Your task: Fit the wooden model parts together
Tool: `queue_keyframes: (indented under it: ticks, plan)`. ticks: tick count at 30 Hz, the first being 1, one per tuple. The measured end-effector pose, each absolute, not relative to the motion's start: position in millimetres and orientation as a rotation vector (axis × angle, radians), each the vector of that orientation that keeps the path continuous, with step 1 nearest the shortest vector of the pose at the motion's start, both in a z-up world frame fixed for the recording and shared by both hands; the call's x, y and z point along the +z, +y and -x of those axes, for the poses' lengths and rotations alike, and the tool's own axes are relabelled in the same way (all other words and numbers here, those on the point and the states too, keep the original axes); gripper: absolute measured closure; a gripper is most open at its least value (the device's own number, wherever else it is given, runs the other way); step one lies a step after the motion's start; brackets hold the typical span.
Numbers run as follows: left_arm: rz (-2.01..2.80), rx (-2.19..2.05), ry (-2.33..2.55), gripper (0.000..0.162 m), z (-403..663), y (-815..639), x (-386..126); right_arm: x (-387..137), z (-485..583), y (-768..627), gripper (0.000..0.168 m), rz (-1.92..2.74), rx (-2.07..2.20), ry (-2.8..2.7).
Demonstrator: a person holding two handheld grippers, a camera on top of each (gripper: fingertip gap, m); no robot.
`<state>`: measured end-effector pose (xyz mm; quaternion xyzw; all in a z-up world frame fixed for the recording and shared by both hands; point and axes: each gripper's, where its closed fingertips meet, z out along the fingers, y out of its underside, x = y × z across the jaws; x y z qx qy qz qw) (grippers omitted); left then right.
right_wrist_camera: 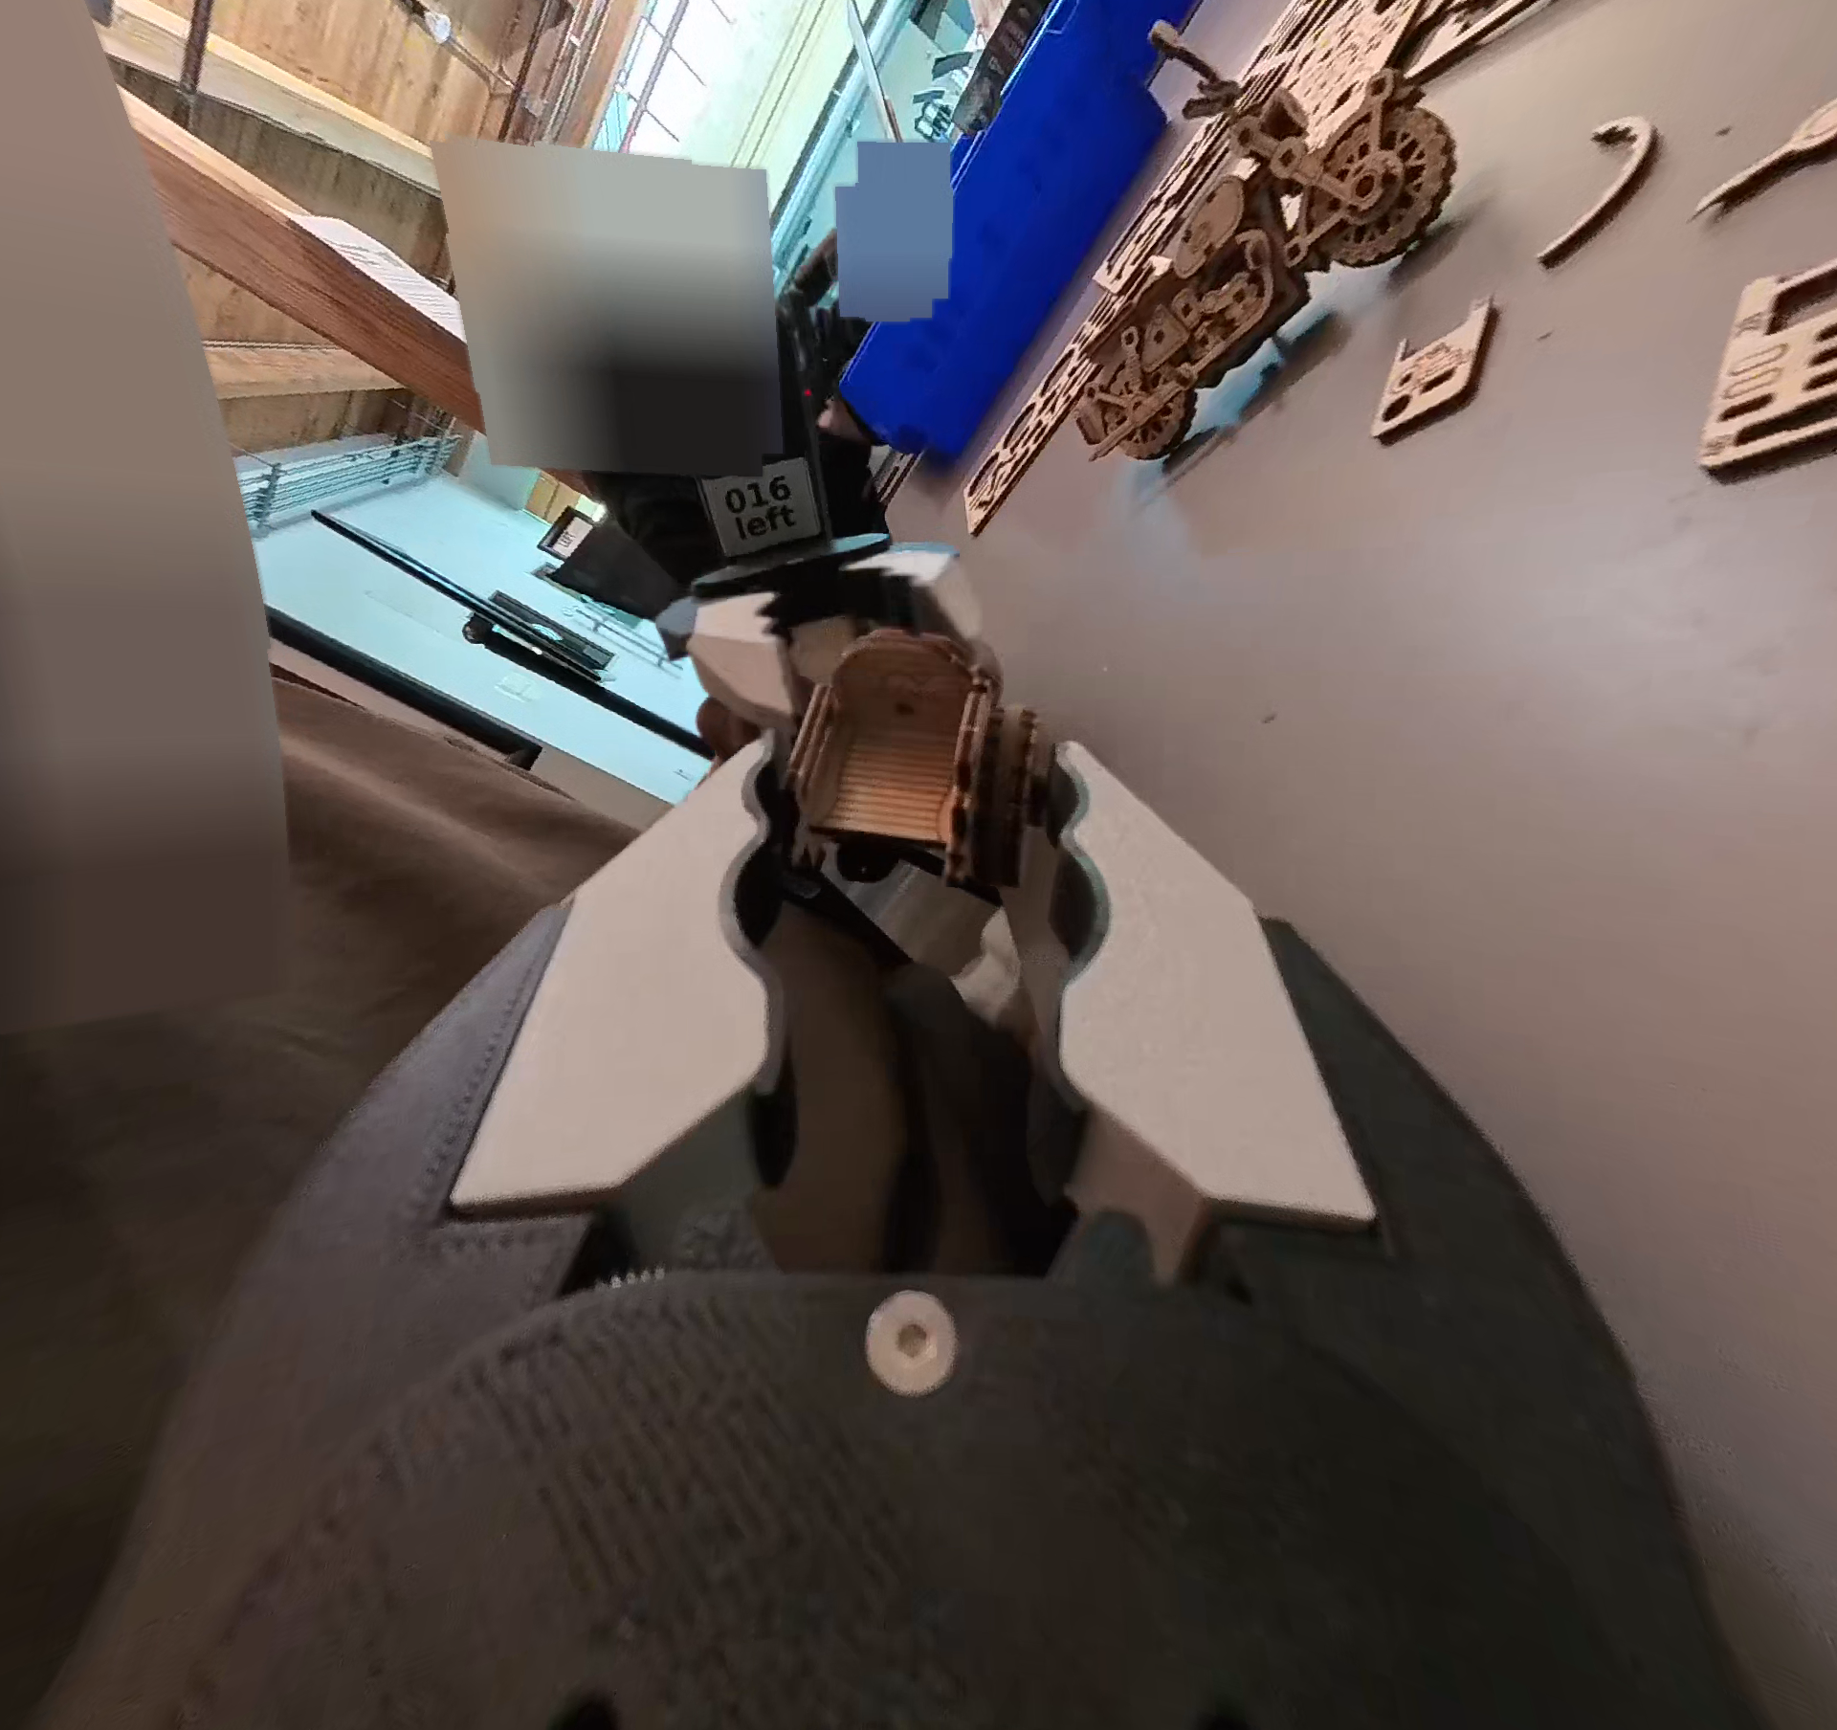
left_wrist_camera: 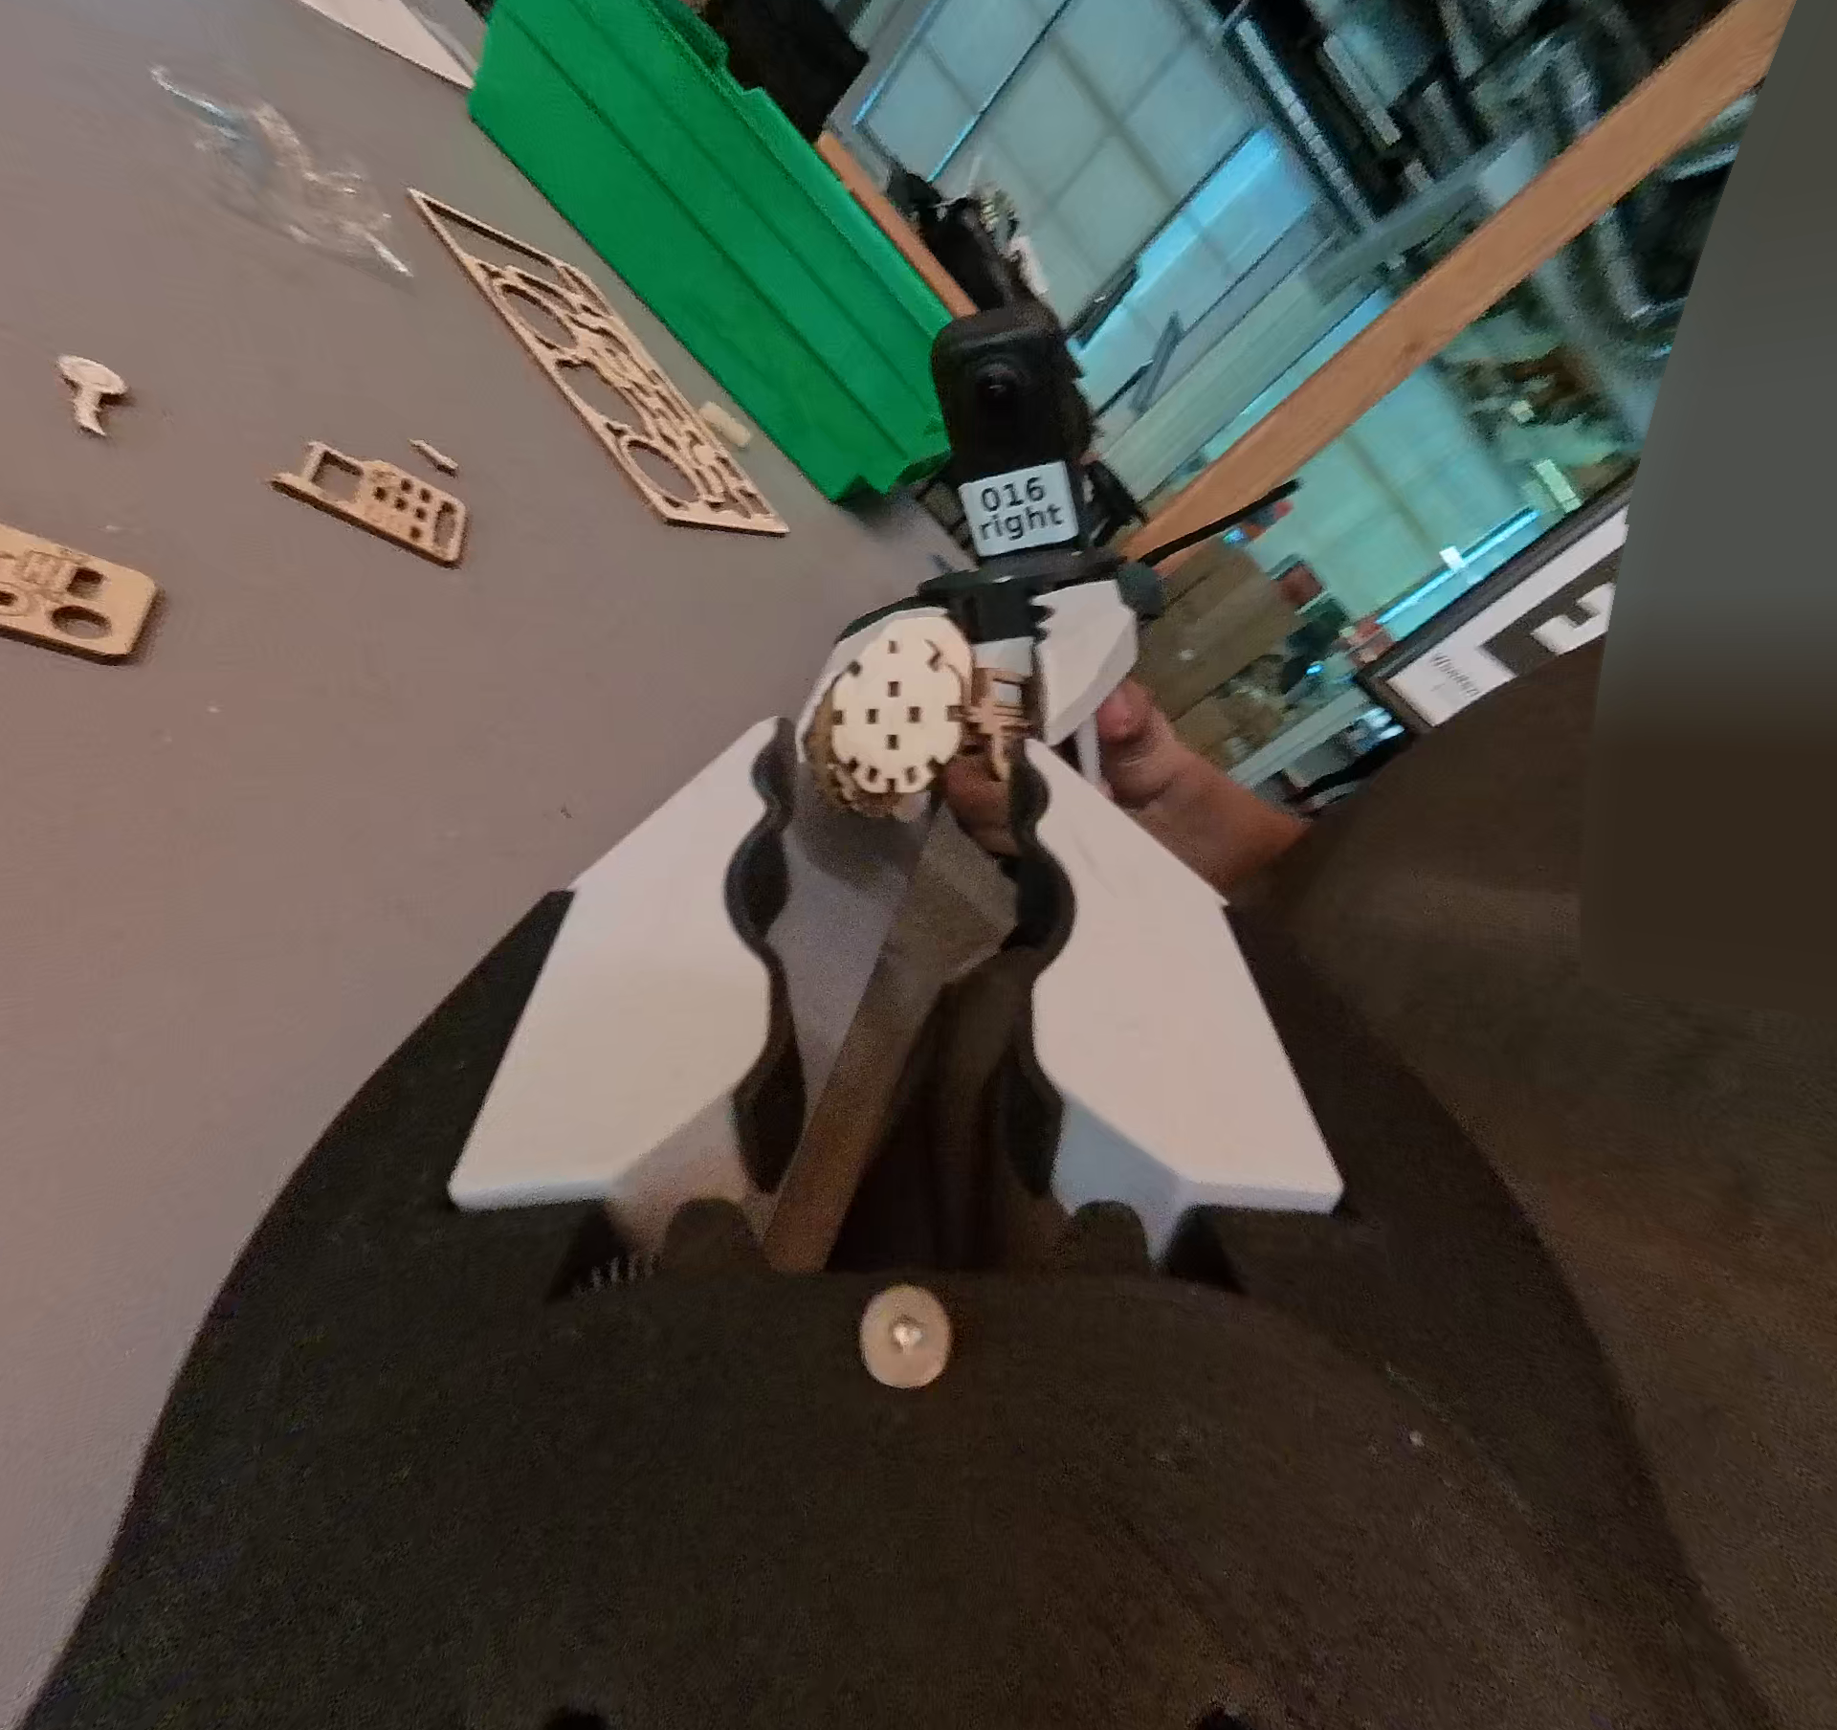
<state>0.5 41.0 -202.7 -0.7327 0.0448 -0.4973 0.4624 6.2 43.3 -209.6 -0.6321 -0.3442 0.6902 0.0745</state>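
A small wooden sub-assembly [right_wrist_camera: 895,758], shaped like a little seat with slatted sides, is held up in the air between the two facing grippers. My right gripper [right_wrist_camera: 915,768] is shut on it, both pads against its sides. In the left wrist view the same piece [left_wrist_camera: 900,708] shows a round slotted face. My left gripper [left_wrist_camera: 905,748] is open, its fingertips [left_wrist_camera: 780,748] standing around that end with a small gap. The right gripper [left_wrist_camera: 979,658] shows opposite in the left wrist view, and the left gripper [right_wrist_camera: 855,638] shows behind the piece in the right wrist view.
The grey table [left_wrist_camera: 298,788] carries a cut-out wooden sheet [left_wrist_camera: 596,370], loose wooden parts [left_wrist_camera: 378,499] and a green bin [left_wrist_camera: 696,191]. The right wrist view shows a built wooden motorcycle [right_wrist_camera: 1292,221], part sheets [right_wrist_camera: 1044,410], loose parts [right_wrist_camera: 1431,370] and a blue bin [right_wrist_camera: 1044,191]. A hand [left_wrist_camera: 1153,758] holds the right gripper. Left and right tips are no more than a few centimetres apart. The left tips stand about 15 cm off the built wooden motorcycle [right_wrist_camera: 1292,221].
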Motion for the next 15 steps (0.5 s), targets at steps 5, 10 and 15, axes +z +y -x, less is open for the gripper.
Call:
queue_keyframes:
  ticks: [5, 10, 15]
  plan:
    - [1.780, -1.416, 0.115, 0.099, -14, 31, -197, -198, -9, 25, 0.117, 1.765, 2.094, -1.187]
    - [1.717, -1.526, 0.138, 0.108, -16, 23, -186, -190, -15, 17, 0.117, 1.668, 2.093, -1.282]
    - [1.716, -1.554, 0.200, 0.110, -23, 16, -184, -187, -18, 6, 0.116, 1.643, 2.138, -1.336]
